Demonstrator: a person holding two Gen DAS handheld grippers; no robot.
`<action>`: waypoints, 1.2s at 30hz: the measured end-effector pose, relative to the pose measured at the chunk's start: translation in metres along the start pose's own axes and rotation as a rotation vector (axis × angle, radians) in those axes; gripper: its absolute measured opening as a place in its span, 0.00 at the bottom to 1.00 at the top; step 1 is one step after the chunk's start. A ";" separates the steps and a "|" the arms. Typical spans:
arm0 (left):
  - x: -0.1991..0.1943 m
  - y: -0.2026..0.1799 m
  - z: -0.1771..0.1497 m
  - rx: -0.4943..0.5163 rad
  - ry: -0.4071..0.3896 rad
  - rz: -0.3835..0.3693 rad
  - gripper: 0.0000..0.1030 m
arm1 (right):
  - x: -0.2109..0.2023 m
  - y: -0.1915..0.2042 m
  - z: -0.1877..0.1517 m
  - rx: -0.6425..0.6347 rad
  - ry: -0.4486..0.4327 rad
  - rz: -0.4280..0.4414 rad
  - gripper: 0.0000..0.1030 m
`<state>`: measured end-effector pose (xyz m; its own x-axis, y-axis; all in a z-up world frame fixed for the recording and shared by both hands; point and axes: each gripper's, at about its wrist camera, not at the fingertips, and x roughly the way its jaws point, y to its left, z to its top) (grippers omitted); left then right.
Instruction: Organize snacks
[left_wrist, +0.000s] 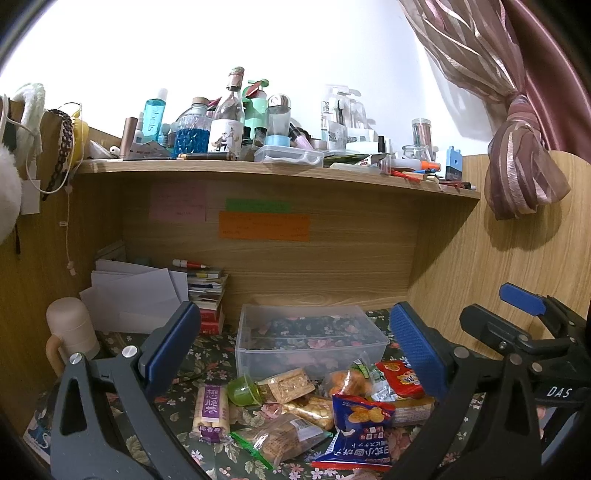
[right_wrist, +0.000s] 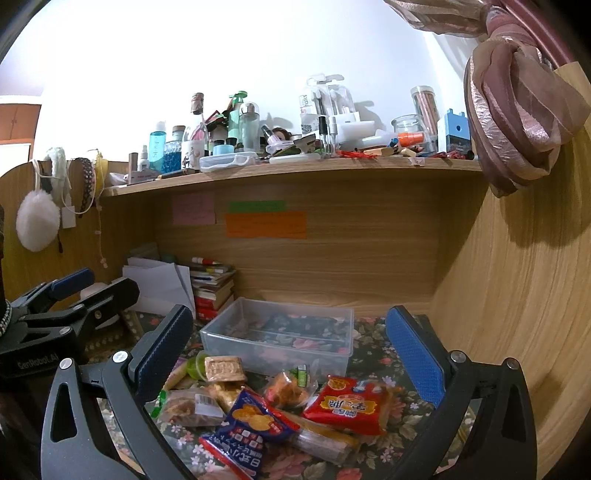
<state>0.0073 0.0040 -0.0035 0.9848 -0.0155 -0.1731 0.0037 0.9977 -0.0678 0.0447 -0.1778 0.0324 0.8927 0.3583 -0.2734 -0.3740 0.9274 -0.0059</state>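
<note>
A pile of wrapped snacks lies on the floral tablecloth in front of an empty clear plastic box (left_wrist: 306, 338) (right_wrist: 280, 338). The pile holds a blue cracker bag (left_wrist: 356, 432) (right_wrist: 245, 428), a red packet (left_wrist: 400, 376) (right_wrist: 349, 404), a purple wafer pack (left_wrist: 212, 411), a green jelly cup (left_wrist: 242, 389) (right_wrist: 195, 365) and several clear-wrapped biscuits (left_wrist: 280, 439). My left gripper (left_wrist: 295, 354) is open and empty above the pile. My right gripper (right_wrist: 288, 363) is open and empty above it too, and also shows at the right of the left wrist view (left_wrist: 524, 314).
A wooden shelf (left_wrist: 258, 170) crowded with bottles spans the back above the desk. Papers and a stack of books (left_wrist: 207, 295) sit at the back left, a beige mug (left_wrist: 70, 332) at the left. A wooden side panel (right_wrist: 517, 314) and a tied curtain (right_wrist: 517, 110) close the right.
</note>
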 end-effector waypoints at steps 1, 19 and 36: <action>0.000 0.000 0.000 0.001 0.000 0.000 1.00 | 0.000 0.000 0.000 0.000 0.000 0.000 1.00; 0.001 -0.002 0.001 0.001 -0.002 0.001 1.00 | -0.001 0.002 0.000 0.009 -0.005 0.018 1.00; 0.001 -0.002 0.002 0.000 -0.004 0.002 1.00 | -0.002 0.004 0.001 0.011 -0.011 0.024 1.00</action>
<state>0.0083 0.0025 -0.0019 0.9855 -0.0131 -0.1694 0.0016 0.9977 -0.0678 0.0418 -0.1748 0.0334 0.8863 0.3813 -0.2629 -0.3926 0.9197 0.0107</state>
